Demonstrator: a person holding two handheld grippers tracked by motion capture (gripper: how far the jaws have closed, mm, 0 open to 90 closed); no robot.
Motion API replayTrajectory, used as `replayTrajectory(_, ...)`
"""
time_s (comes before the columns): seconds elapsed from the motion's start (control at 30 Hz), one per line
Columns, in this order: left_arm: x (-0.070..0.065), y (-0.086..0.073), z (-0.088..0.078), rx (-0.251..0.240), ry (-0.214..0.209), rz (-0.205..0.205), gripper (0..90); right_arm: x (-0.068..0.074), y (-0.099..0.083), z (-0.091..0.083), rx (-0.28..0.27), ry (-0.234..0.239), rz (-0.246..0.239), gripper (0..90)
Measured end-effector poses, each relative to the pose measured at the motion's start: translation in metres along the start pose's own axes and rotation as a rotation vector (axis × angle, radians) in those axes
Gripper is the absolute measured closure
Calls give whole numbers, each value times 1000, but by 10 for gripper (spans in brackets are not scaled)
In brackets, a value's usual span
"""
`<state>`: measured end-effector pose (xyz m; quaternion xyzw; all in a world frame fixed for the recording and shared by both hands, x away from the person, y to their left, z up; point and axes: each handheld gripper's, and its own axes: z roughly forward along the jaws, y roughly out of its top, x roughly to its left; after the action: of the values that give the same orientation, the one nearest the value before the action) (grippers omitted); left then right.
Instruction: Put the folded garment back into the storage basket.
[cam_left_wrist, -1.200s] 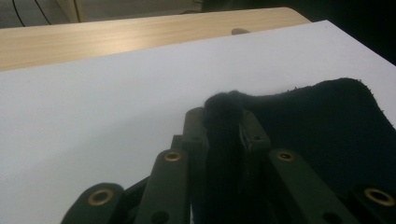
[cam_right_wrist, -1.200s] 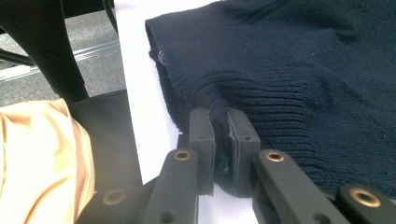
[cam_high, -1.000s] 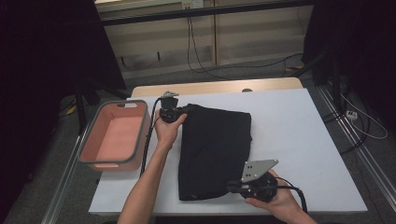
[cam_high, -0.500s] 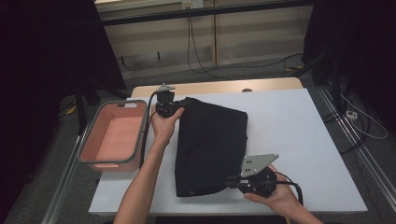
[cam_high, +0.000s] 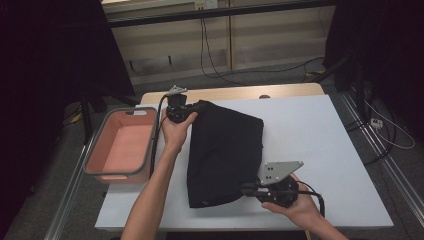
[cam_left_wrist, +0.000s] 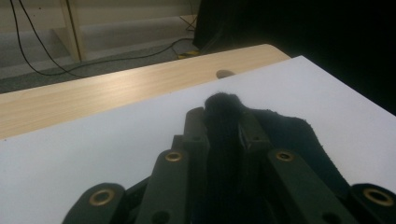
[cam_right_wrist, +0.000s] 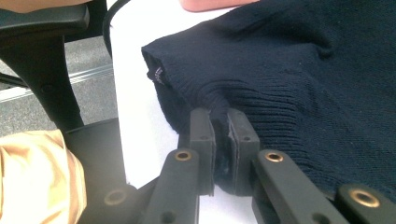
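From the high view I see a dark knitted garment (cam_high: 226, 152) lying folded on the white bench (cam_high: 320, 135), running from the far left toward the near edge. My left hand-held gripper (cam_high: 192, 111) sits at the garment's far corner, and my right hand-held gripper (cam_high: 246, 189) sits at its near edge, close to the bench's front. A pink basket (cam_high: 95, 165) with a grey rim stands just beside the bench on the left, empty of cloth. This view is too distant to show how the jaws stand.

The left gripper view fills that in: the two black jaws are closed on a bunched tuft of the dark fabric (cam_left_wrist: 223, 105), which pokes up between the tips, with more cloth trailing off to the right. Beyond it I see the bench's white surface, a strip of pale wood (cam_left_wrist: 112, 91) at its far edge, and cables on the floor.

The right gripper view shows the ribbed hem (cam_right_wrist: 261, 100) of the garment pinched between its closed jaws, and the knit texture is plain here, dark navy rather than black. A small label (cam_right_wrist: 156, 74) shows at the folded corner.
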<state>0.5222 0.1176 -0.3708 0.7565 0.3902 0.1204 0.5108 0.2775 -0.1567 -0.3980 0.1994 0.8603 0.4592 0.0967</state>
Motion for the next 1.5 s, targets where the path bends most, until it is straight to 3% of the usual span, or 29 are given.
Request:
replayTrajectory(0.33, 3, 9, -11, -29, 3, -7, 779, -2, 10, -2, -23, -6, -10, 832)
replayTrajectory(0.47, 0, 12, -18, -45, 8, 9, 779, -2, 15, -1, -30, 2, -14, 832)
replayTrajectory(1.0, 17, 25, -46, -101, 32, -6, 779, -3, 35, 5, -86, -8, -45, 832)
replayTrajectory(1.33, 22, 31, -55, -117, 45, -11, 780, -3, 46, 9, -101, -11, -70, 833)
replayTrajectory(1.5, 23, 36, -59, -122, 49, -10, 780, -1, 49, 9, -137, -19, -96, 833)
